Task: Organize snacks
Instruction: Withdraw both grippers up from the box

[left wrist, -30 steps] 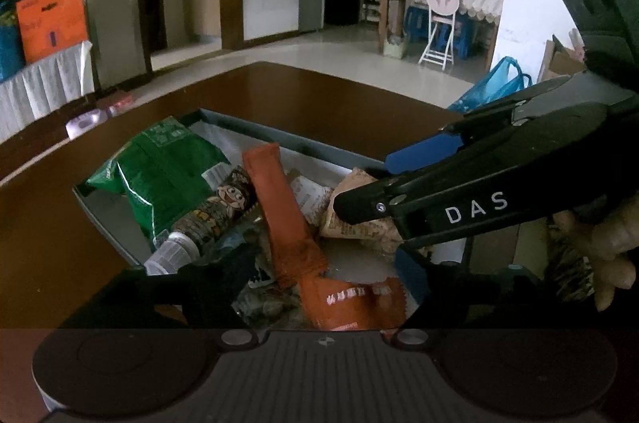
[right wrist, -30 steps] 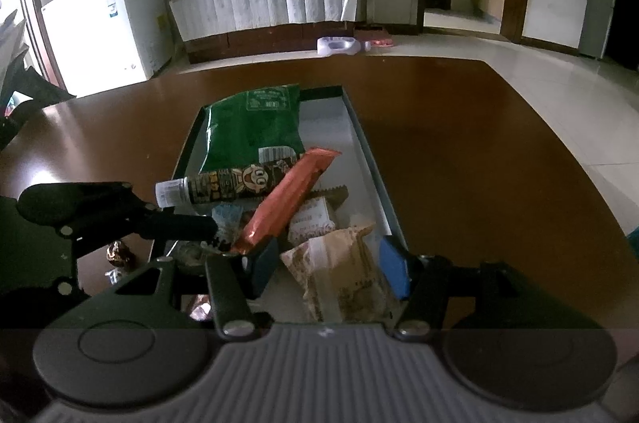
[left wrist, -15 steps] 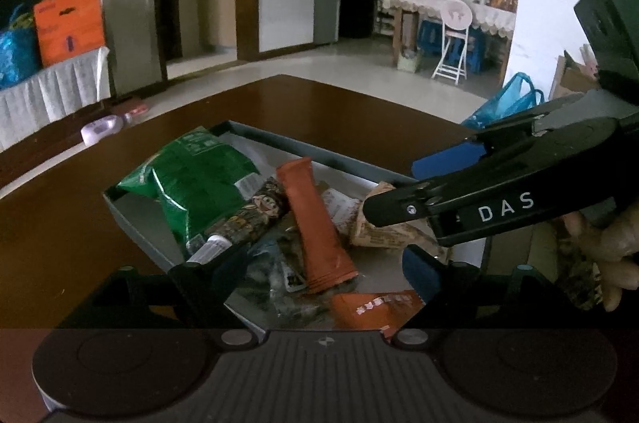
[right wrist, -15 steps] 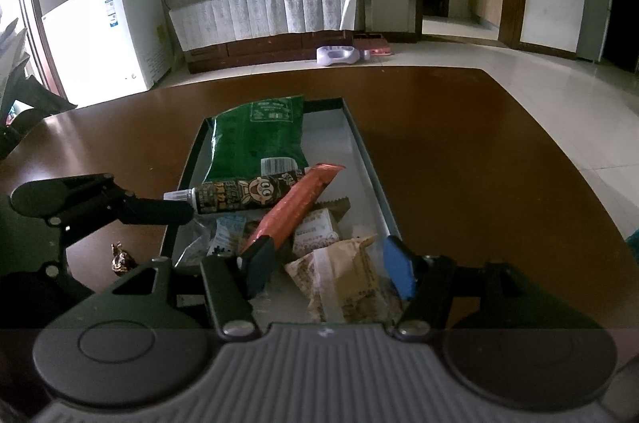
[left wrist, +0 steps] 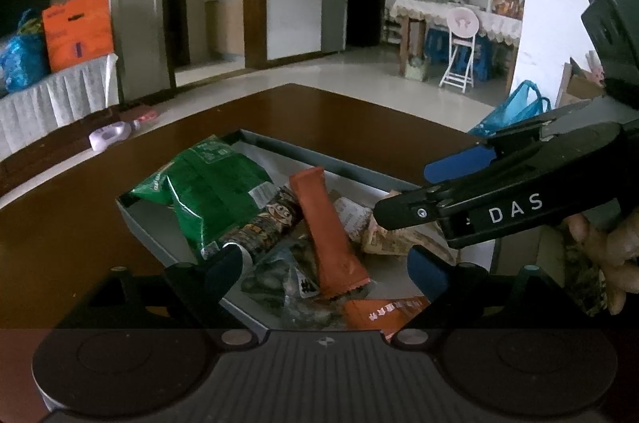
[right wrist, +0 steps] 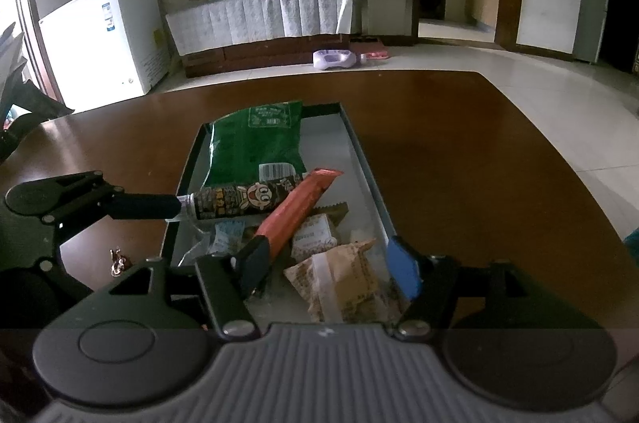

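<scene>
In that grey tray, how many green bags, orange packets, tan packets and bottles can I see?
Green crinkly plastic bag: 1
Orange foil packets: 2
Tan paper-look packet: 1
Plastic bottle with cartoon label: 1
Total: 5

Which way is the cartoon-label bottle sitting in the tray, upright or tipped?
Tipped. The cartoon-label bottle lies on its side in the tray, across the green snack bag, cap end toward the tray's left wall.

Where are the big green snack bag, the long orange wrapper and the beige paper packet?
Big green snack bag [right wrist: 255, 147], right wrist view, middle of its face.
Long orange wrapper [right wrist: 297, 209], right wrist view, mid-length.
Beige paper packet [right wrist: 343, 279], right wrist view, centre.
</scene>
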Demonstrator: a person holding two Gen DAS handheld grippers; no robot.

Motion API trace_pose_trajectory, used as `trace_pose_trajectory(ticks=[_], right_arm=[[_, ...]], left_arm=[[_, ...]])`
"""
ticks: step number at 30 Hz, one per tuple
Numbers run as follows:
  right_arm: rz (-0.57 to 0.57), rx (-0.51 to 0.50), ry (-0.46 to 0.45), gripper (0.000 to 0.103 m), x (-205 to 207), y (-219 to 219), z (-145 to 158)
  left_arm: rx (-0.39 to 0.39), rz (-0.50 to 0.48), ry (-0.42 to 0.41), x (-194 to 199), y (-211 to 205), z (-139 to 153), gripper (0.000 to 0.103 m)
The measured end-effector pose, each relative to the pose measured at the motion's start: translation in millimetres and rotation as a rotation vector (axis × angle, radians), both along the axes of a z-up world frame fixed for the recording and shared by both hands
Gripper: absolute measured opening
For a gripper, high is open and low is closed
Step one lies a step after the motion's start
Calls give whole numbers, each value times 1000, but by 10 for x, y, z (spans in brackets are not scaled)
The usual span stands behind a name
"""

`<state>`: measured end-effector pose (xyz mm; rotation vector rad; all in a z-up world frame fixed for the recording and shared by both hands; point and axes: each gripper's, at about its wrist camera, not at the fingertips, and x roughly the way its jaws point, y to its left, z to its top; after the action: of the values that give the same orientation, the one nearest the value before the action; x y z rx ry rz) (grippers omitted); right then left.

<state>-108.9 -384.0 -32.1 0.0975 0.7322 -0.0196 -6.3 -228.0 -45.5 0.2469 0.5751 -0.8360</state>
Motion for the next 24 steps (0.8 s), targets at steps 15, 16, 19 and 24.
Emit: trace_pose_trajectory(ticks=[15,16,19,24], right_arm=[[-30,26,-37,69,-27,-49,60],[-32,30,-38,69,-29,-55,62],[-34,36,-40,69,-35,-61,69],[-31,33,-37,69,-40,-59,74]], left_arm=[[-38,33,-5,52,86,54,90],[-40,34,-5,59,91,57,90],[-43,35,-3,65,105,61,90],[-39,38,-3,71,130,59,90]])
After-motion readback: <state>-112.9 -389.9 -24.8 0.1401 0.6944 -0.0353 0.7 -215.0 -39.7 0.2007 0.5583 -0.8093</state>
